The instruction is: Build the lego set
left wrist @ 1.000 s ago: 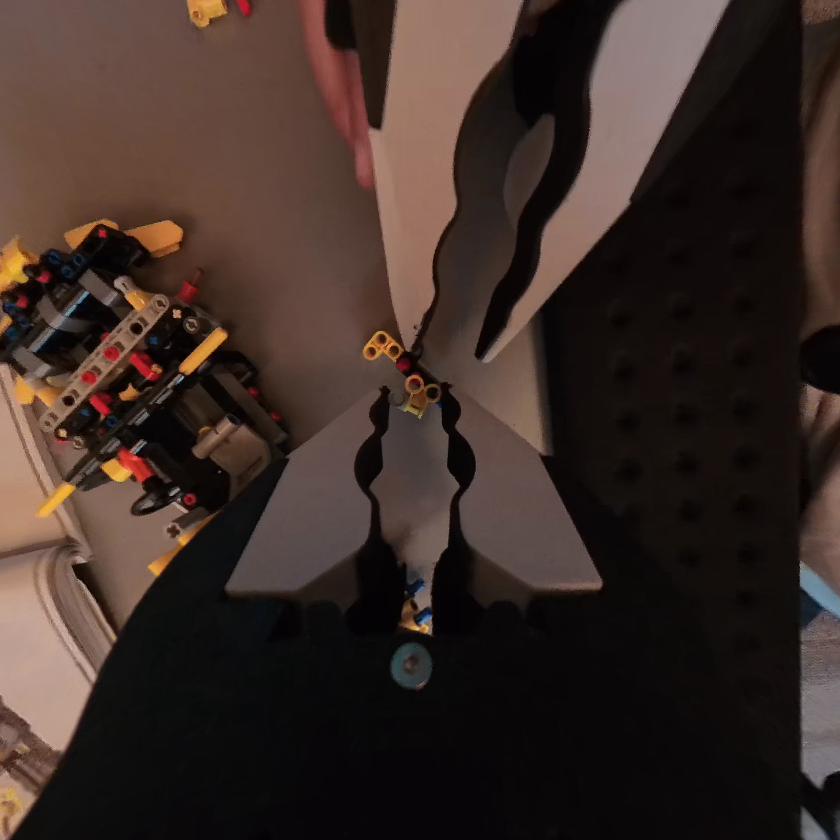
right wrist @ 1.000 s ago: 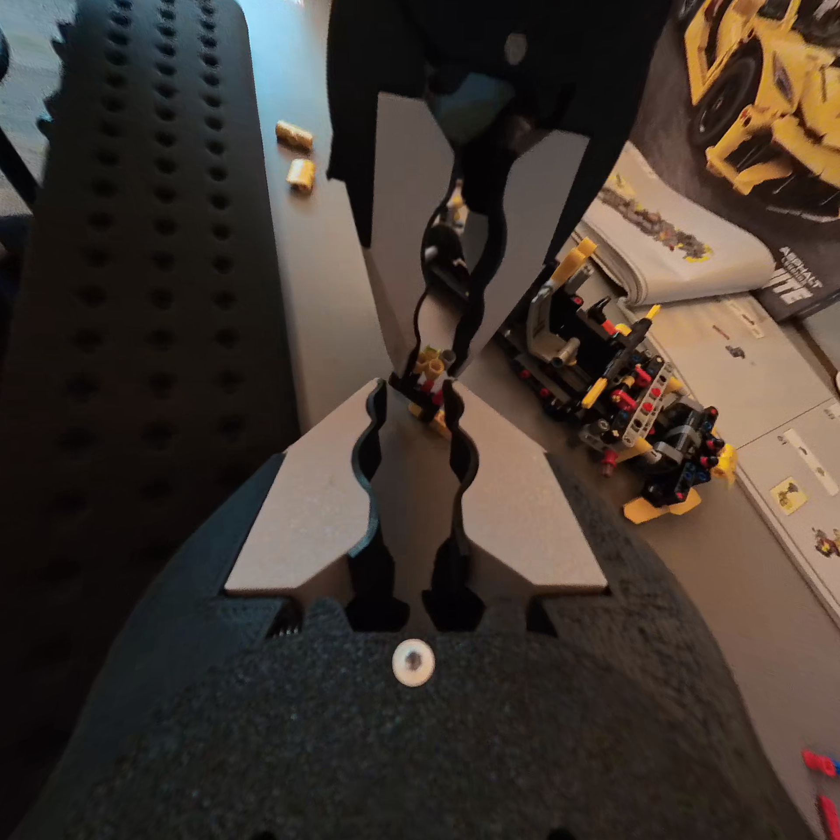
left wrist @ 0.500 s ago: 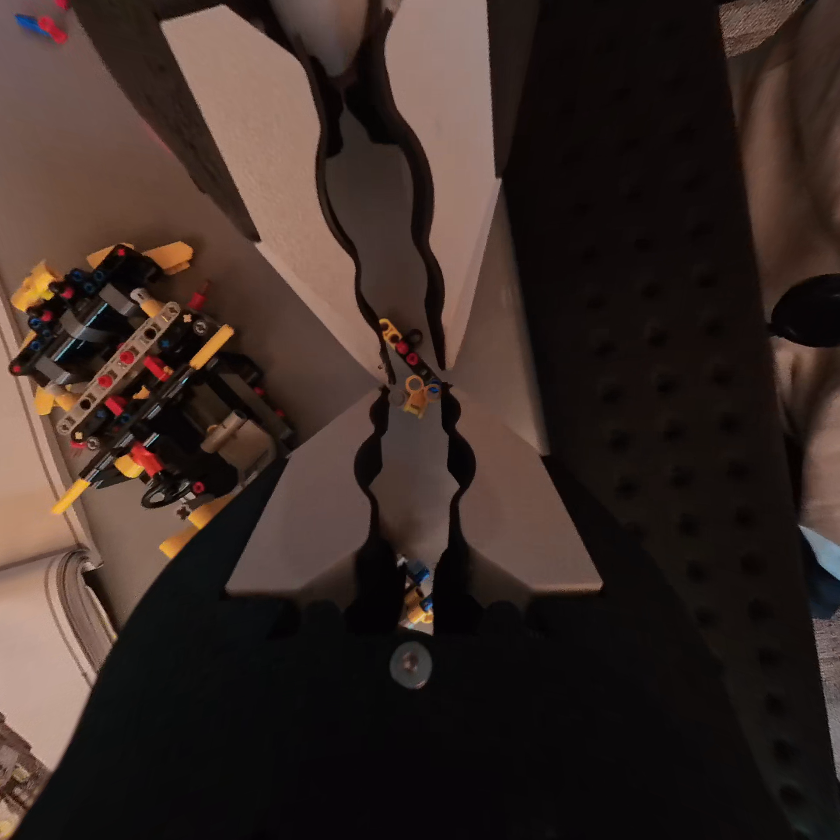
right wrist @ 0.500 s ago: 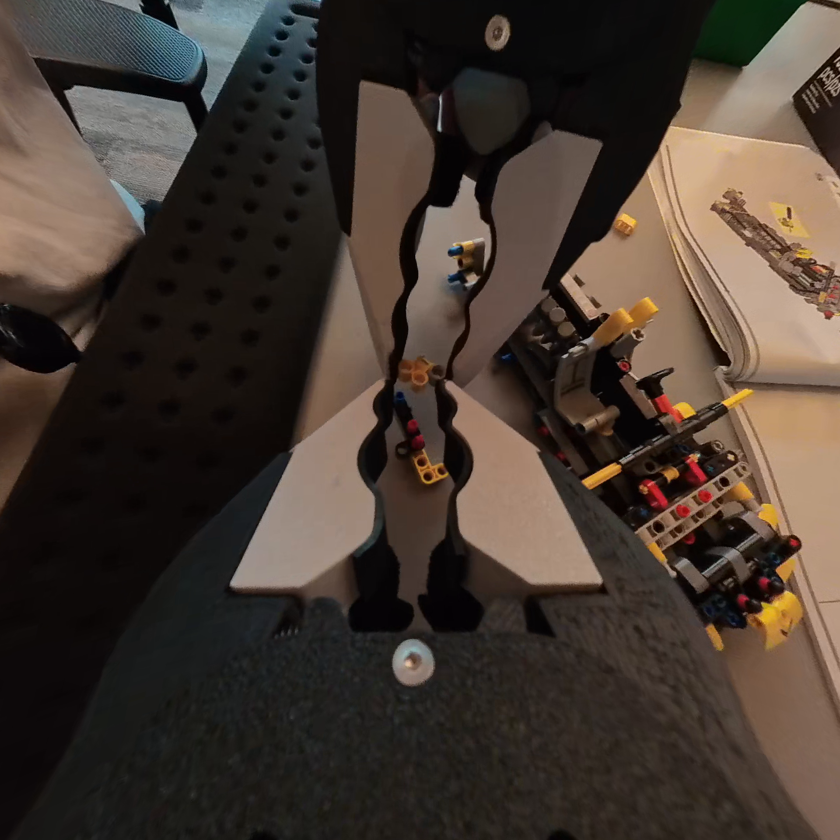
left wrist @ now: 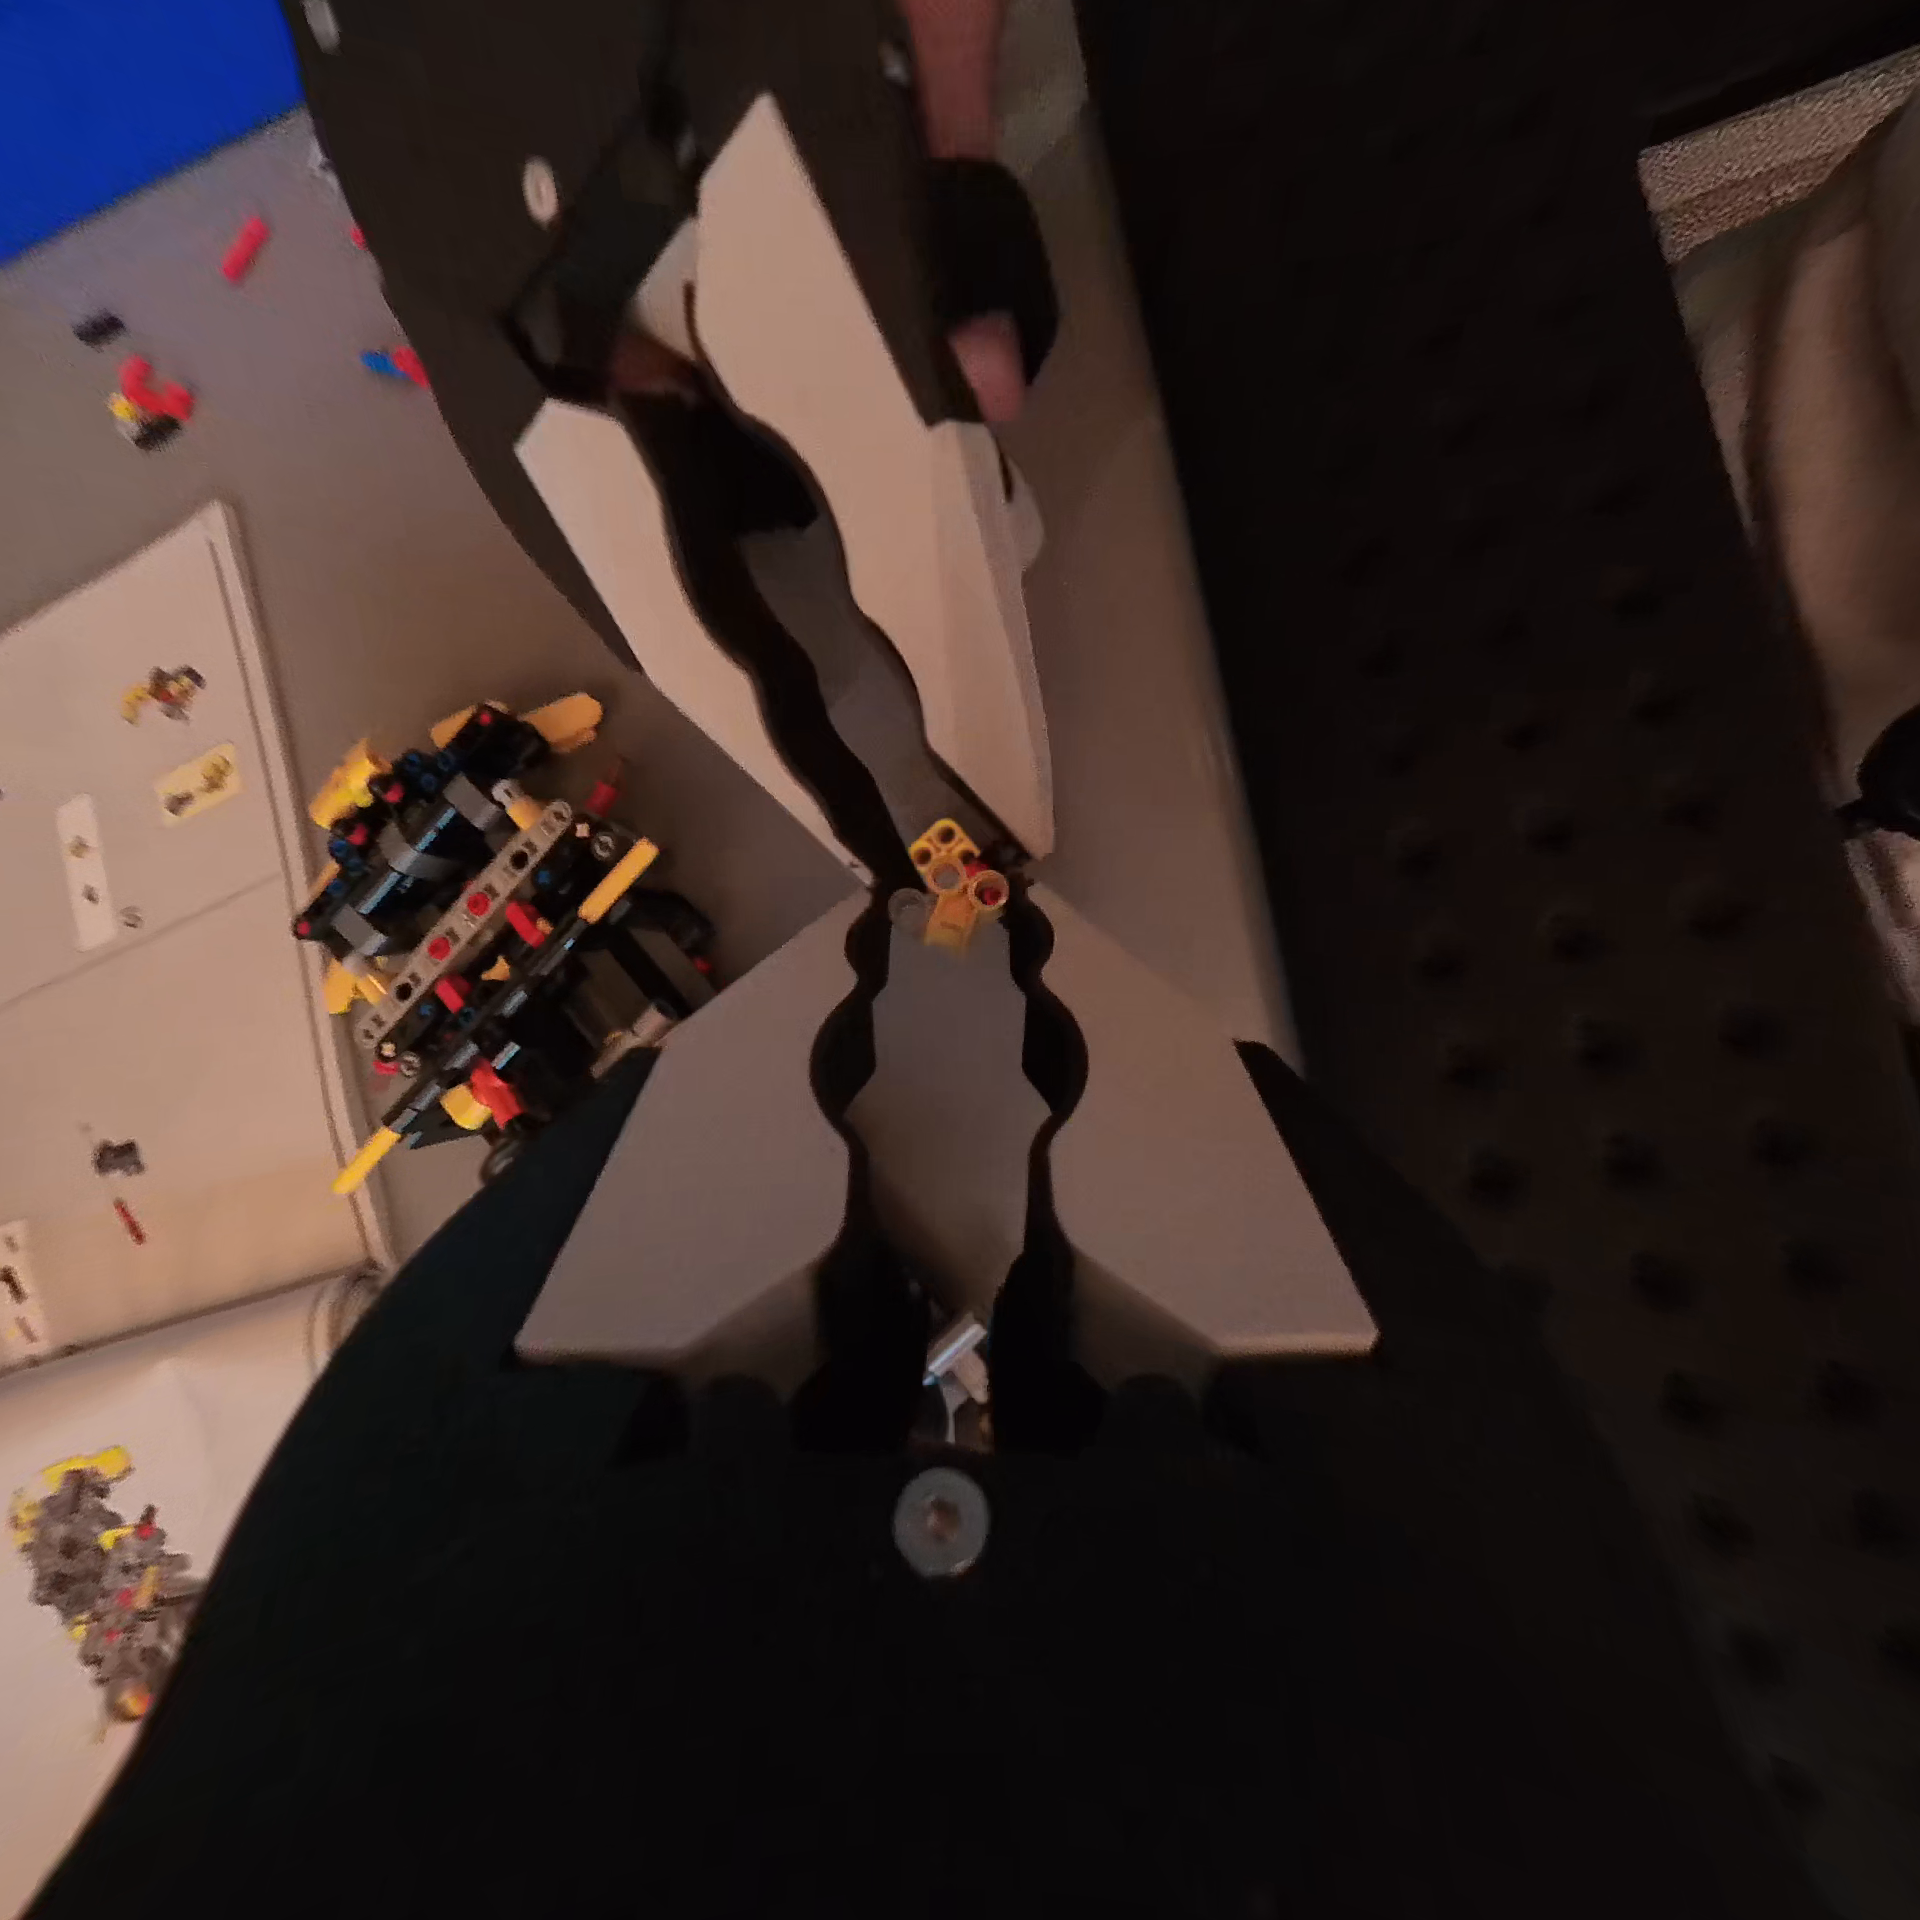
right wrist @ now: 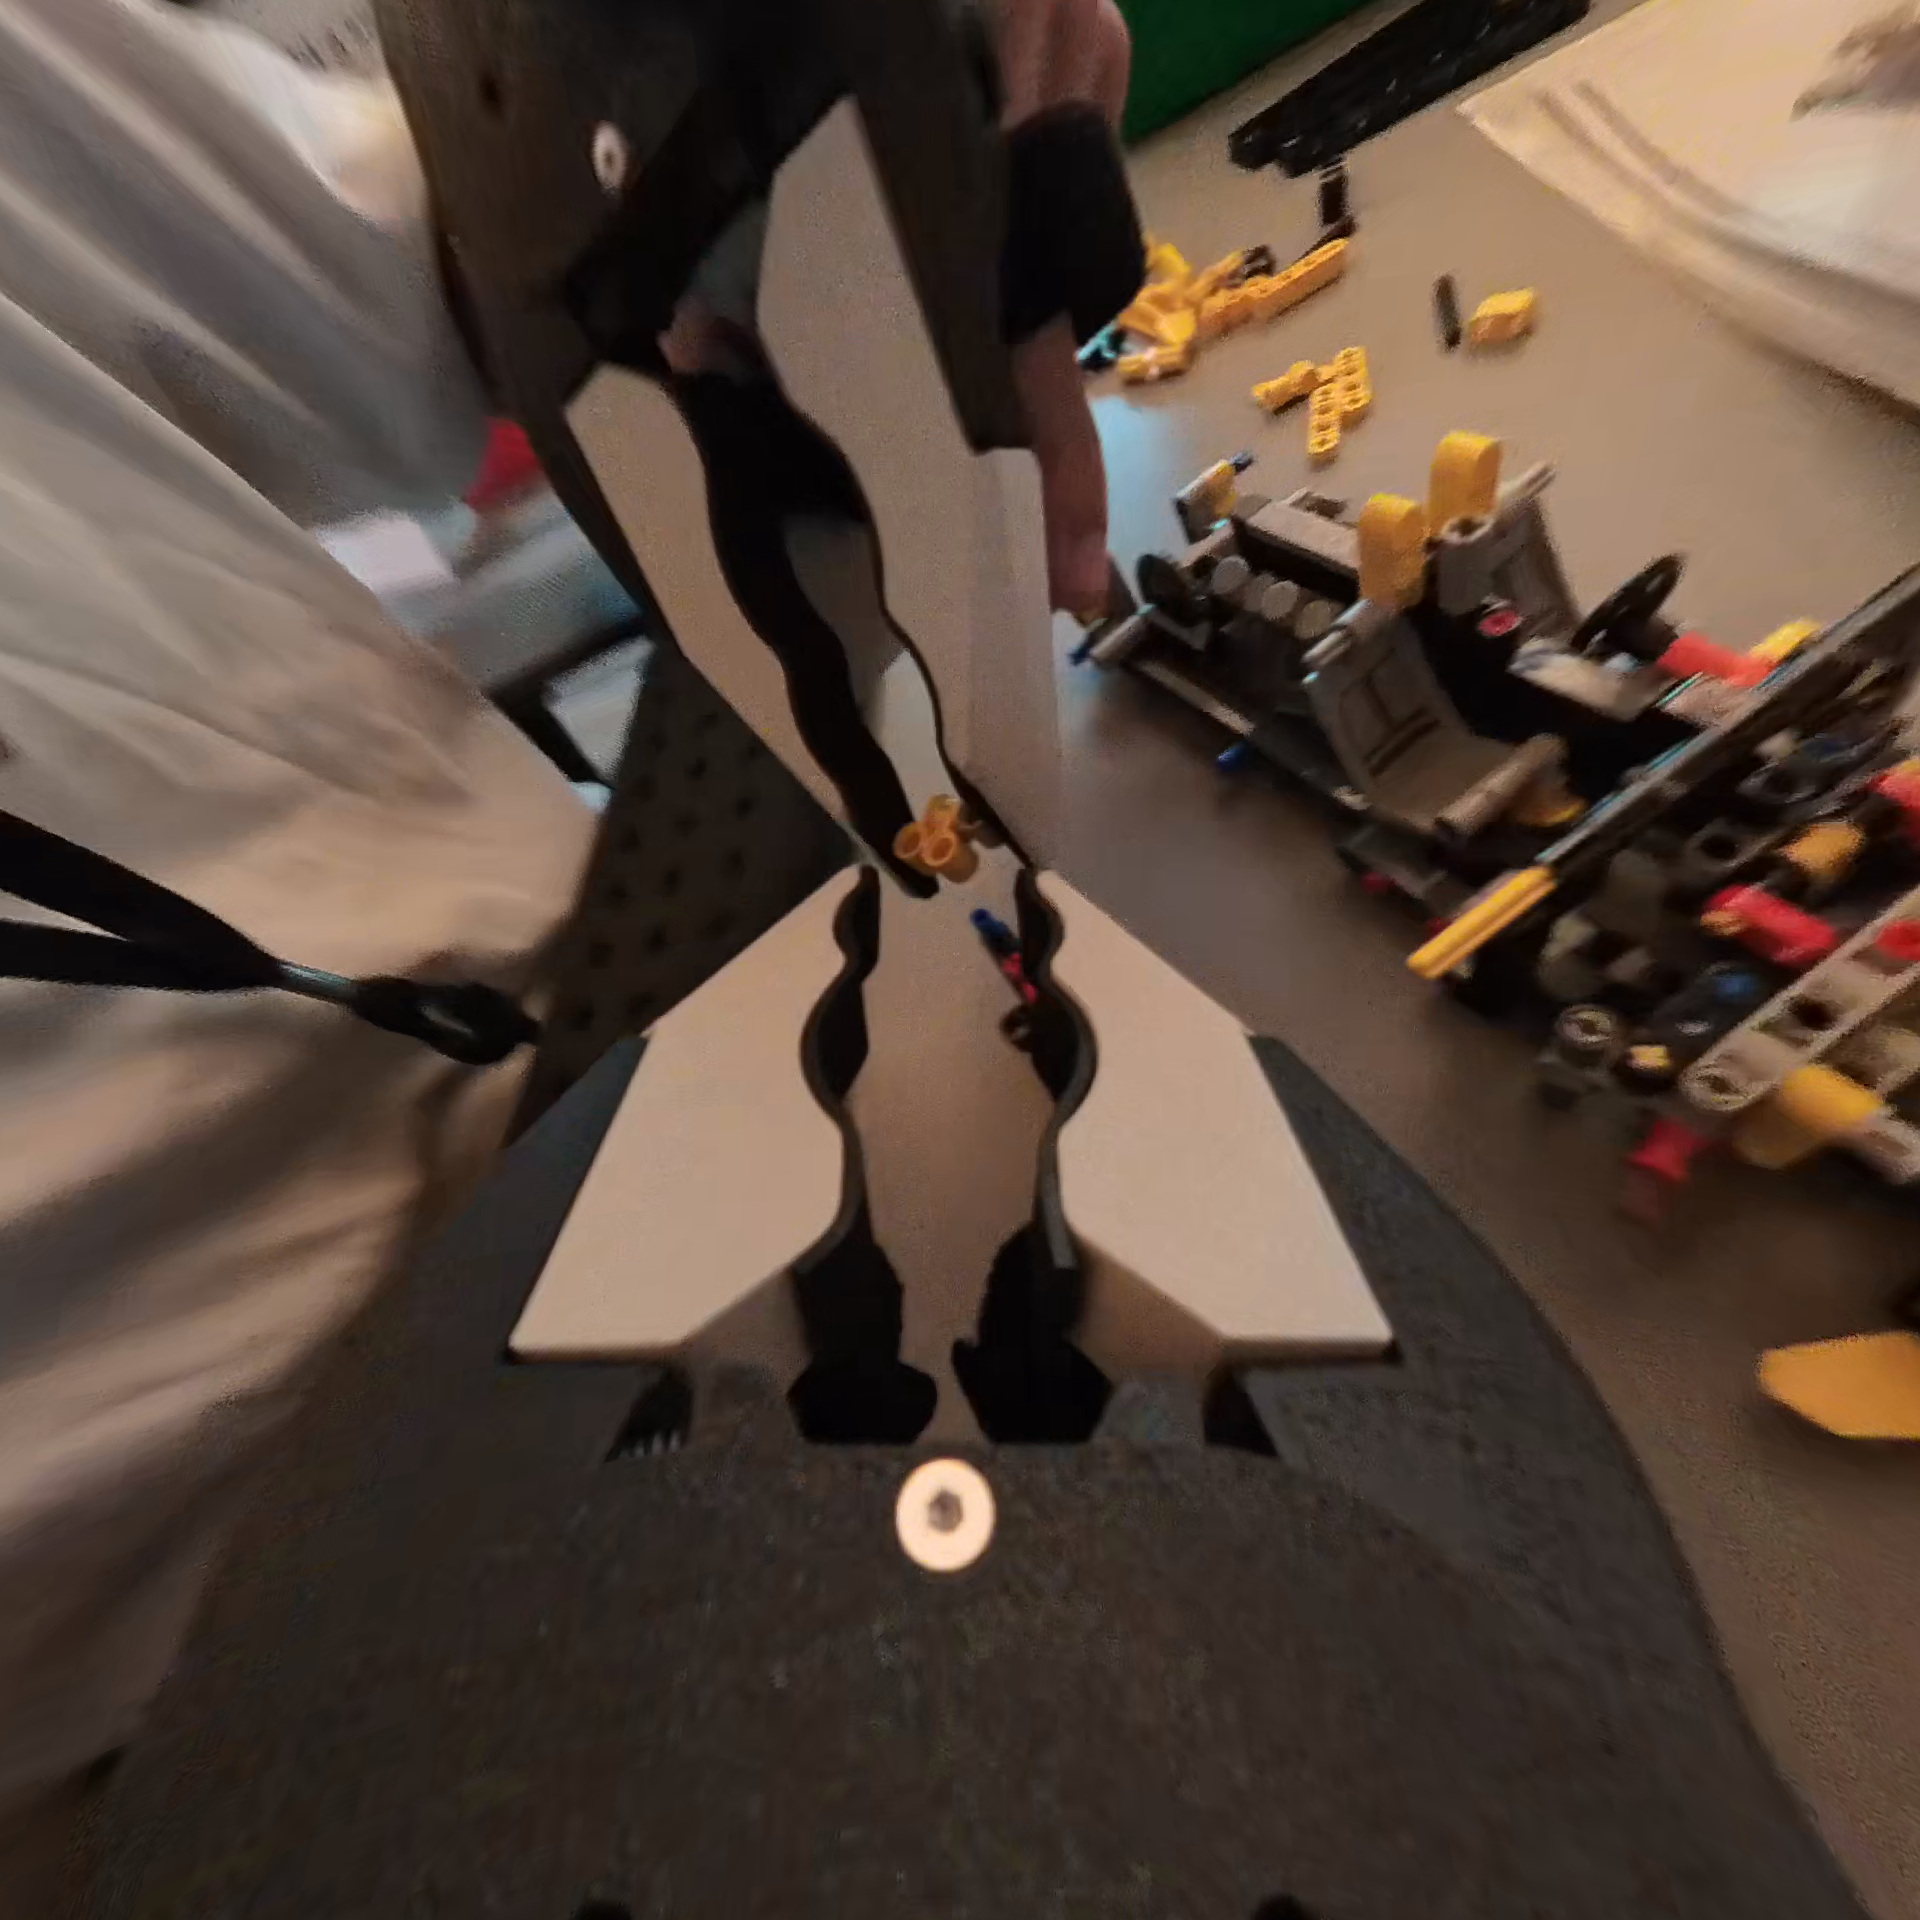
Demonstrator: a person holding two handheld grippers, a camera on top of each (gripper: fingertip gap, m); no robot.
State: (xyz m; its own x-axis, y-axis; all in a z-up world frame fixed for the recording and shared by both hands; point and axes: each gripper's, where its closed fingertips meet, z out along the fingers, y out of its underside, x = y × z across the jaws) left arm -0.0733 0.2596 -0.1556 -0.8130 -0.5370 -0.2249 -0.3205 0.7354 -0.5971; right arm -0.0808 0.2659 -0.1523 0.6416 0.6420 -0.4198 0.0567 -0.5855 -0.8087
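1. No container is seen; one partly built model lies on the table left of the left gripper, beside open instruction pages.
2. Two grippers are counted, meeting tip to tip. The left gripper is closed narrowly on a yellow connector piece; the right gripper is pinched on a thin black beam carrying red and blue pins.
3. Compared with half a second ago, the right gripper is seen tilted more steeply, and loose yellow pieces are now shown beyond it.
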